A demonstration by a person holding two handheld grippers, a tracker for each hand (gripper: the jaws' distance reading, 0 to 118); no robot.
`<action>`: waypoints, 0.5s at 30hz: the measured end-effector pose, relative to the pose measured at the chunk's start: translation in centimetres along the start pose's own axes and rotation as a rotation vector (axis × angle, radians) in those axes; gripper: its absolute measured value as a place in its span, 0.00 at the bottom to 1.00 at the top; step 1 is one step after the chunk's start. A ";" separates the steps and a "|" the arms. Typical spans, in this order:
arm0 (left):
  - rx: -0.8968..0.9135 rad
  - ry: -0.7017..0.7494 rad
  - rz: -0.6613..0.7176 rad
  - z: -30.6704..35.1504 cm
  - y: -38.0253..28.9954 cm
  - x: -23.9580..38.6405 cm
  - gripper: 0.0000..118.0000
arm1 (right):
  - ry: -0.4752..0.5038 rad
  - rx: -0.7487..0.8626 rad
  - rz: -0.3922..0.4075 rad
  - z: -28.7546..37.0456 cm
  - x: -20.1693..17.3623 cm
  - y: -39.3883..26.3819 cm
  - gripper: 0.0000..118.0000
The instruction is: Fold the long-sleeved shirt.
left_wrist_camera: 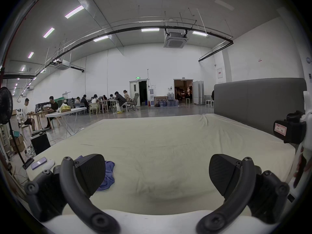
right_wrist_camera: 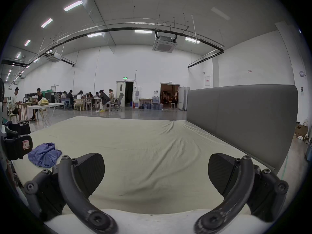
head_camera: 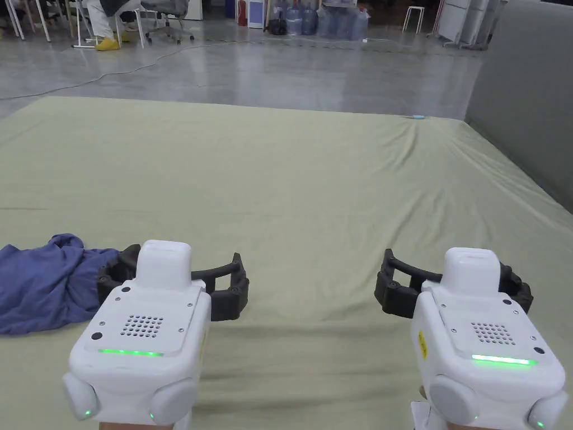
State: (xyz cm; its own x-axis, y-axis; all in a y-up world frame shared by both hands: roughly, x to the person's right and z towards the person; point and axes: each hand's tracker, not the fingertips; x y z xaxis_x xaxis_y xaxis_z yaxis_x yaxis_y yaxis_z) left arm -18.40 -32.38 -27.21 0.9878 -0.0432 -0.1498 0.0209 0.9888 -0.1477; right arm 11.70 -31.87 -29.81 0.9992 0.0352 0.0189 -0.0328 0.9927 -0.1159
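Here a wide bed (head_camera: 313, 185) under a pale green sheet takes up the near scene, with a grey padded headboard (head_camera: 526, 95) along its right side. Beyond its far edge lies a polished grey floor (head_camera: 252, 73) in a large white-walled hall.

The long-sleeved shirt (head_camera: 45, 283), blue and crumpled in a heap, lies on the sheet at the near left. The left gripper (head_camera: 173, 283) sits just beside it with its left jaw at the edge of the cloth; whether they touch cannot be told. Its jaws stand wide apart and hold nothing. The right gripper (head_camera: 453, 285) is well apart to the right over bare sheet, jaws likewise wide apart and empty.

The gripper views add the ceiling, with its strip lights and an air-conditioning unit (right_wrist_camera: 164, 45), and people seated at tables (right_wrist_camera: 45, 105) on the far left. They also show open doorways and a cluster of water bottles (right_wrist_camera: 152, 105) against the far wall. The left gripper view alone shows a standing fan (left_wrist_camera: 5, 105) and a phone (left_wrist_camera: 38, 162) at the left edge of the bed. The right gripper view alone shows cardboard boxes (right_wrist_camera: 301, 129) behind the headboard.

A red-framed label on the left gripper carries a letter too blurred to be sure of. The wall signs are too small to read.
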 end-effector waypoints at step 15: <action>-0.005 -0.001 0.006 0.0 0.1 -0.2 1.00 | -0.001 0.001 0.009 0.0 -0.1 0.0 1.00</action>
State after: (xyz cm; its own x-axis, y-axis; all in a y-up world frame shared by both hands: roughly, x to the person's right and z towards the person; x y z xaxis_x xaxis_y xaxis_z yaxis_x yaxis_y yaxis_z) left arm -18.60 -32.31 -27.23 0.9881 -0.0370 -0.1494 0.0141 0.9884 -0.1515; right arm 11.56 -31.87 -29.80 0.9988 0.0442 0.0189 -0.0417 0.9924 -0.1153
